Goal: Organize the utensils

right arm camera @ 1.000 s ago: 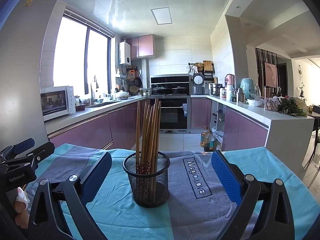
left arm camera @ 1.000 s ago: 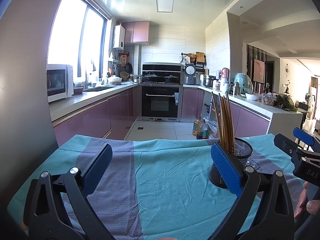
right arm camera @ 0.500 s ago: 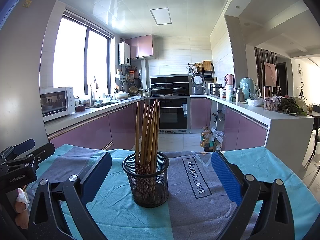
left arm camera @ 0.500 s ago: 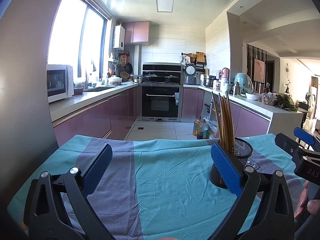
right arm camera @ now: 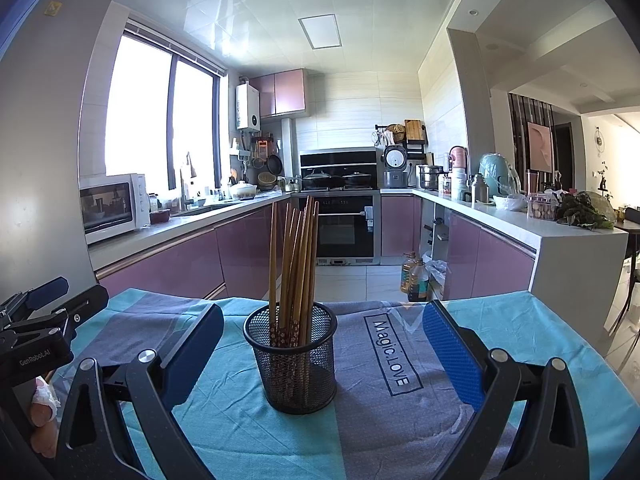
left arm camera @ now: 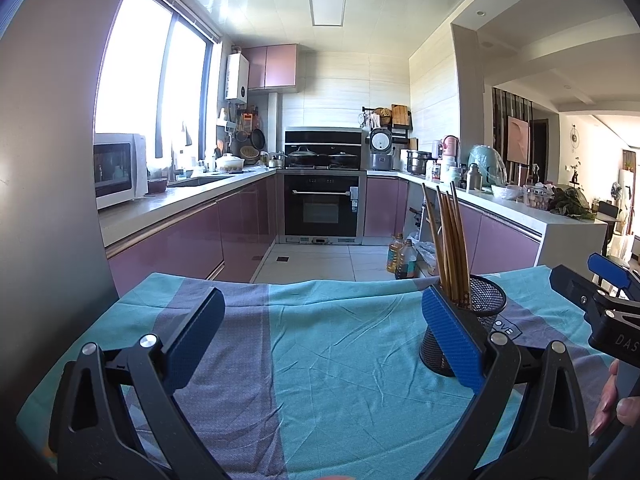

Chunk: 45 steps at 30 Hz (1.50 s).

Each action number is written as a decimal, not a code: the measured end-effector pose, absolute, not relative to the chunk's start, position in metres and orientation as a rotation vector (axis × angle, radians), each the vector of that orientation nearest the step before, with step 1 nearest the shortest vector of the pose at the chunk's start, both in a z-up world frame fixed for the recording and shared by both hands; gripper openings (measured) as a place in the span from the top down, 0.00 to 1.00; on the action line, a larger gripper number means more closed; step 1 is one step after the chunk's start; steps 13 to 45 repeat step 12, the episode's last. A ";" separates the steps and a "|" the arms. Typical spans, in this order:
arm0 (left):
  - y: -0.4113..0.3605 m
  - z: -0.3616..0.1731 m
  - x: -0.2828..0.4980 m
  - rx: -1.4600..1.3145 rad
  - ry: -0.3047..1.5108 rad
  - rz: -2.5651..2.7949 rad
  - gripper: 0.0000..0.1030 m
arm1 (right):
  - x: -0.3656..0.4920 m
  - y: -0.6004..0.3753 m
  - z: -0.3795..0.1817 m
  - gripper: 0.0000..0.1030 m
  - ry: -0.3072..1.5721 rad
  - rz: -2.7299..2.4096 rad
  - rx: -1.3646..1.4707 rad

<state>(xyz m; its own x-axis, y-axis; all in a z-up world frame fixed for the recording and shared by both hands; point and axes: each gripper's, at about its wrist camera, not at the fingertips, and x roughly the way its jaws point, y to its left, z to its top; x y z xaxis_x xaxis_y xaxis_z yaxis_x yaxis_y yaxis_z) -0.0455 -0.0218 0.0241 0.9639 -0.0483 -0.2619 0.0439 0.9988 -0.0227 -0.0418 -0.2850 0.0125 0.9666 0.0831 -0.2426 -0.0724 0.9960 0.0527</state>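
A black wire-mesh holder (right arm camera: 292, 356) stands upright on the teal and grey tablecloth (right arm camera: 400, 420). Several brown chopsticks (right arm camera: 294, 264) stand in it. My right gripper (right arm camera: 322, 340) is open and empty, with the holder just ahead between its blue pads (right arm camera: 450, 354). My left gripper (left arm camera: 320, 328) is open and empty over bare cloth. In the left wrist view the holder (left arm camera: 480, 320) sits behind the right pad (left arm camera: 452, 338), with the chopsticks (left arm camera: 448, 240) above it. The right gripper (left arm camera: 604, 304) shows at that view's right edge, and the left gripper (right arm camera: 44, 320) at the right wrist view's left edge.
The cloth-covered table (left arm camera: 352, 380) ends at its far edge before a kitchen floor (left arm camera: 320, 260). Purple cabinets line both sides, with an oven (left arm camera: 324, 208) at the back. Oil bottles (right arm camera: 414, 276) stand on the floor past the table.
Almost nothing has moved. Both grippers stay open and hold nearly the same place.
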 end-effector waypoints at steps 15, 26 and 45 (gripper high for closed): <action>-0.010 0.004 -0.013 -0.011 0.415 -0.048 0.06 | 0.003 -0.324 -0.016 0.06 0.472 -0.049 0.018; -0.010 0.004 -0.013 -0.011 0.415 -0.048 0.06 | 0.003 -0.324 -0.016 0.06 0.472 -0.049 0.018; -0.010 0.004 -0.013 -0.011 0.415 -0.048 0.06 | 0.003 -0.324 -0.016 0.06 0.472 -0.049 0.018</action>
